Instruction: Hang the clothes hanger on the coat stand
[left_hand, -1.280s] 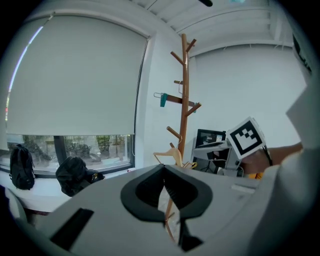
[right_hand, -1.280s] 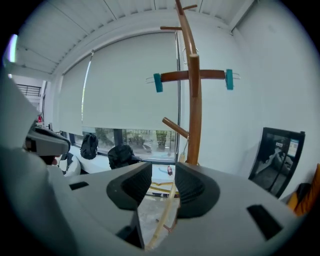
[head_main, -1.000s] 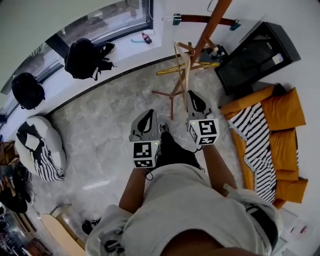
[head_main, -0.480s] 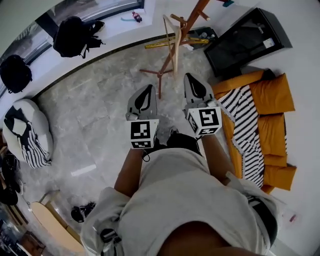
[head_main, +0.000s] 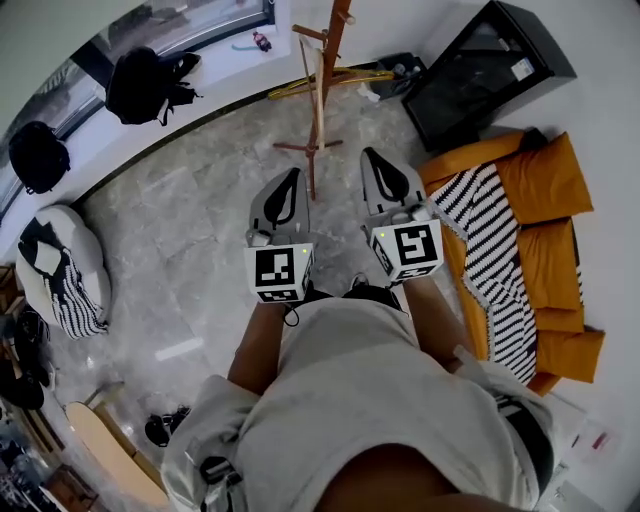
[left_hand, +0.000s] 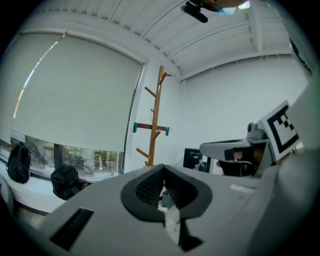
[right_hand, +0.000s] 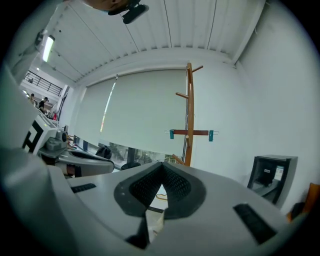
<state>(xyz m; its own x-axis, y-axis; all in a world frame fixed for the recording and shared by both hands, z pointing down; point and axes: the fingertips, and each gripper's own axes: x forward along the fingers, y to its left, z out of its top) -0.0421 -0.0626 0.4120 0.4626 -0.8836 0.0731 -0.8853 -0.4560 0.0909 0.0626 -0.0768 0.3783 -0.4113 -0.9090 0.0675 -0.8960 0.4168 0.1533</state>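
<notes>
The wooden coat stand (head_main: 322, 70) rises at the top middle of the head view, ahead of both grippers. A brown clothes hanger (right_hand: 190, 133) with teal clips at its ends hangs on the stand's pole; the left gripper view shows the same hanger (left_hand: 150, 127). My left gripper (head_main: 288, 182) and right gripper (head_main: 374, 160) are held side by side, pointing level at the stand and well short of it. Both are shut with nothing between the pads. From the left gripper (left_hand: 162, 167) I see the right one beside it; the right gripper (right_hand: 162, 165) faces the hanger.
An orange sofa (head_main: 560, 230) with a striped cloth (head_main: 495, 250) lies at the right. A black cabinet (head_main: 480, 75) stands behind it. Two black backpacks (head_main: 145, 85) sit on the window ledge. A white beanbag (head_main: 55, 275) is at the left. A yellow rod (head_main: 335, 80) lies by the stand's foot.
Both grippers have risen and moved forward toward the coat stand, staying shut and empty. The stand's top and the hanger have slid out of the head view.
</notes>
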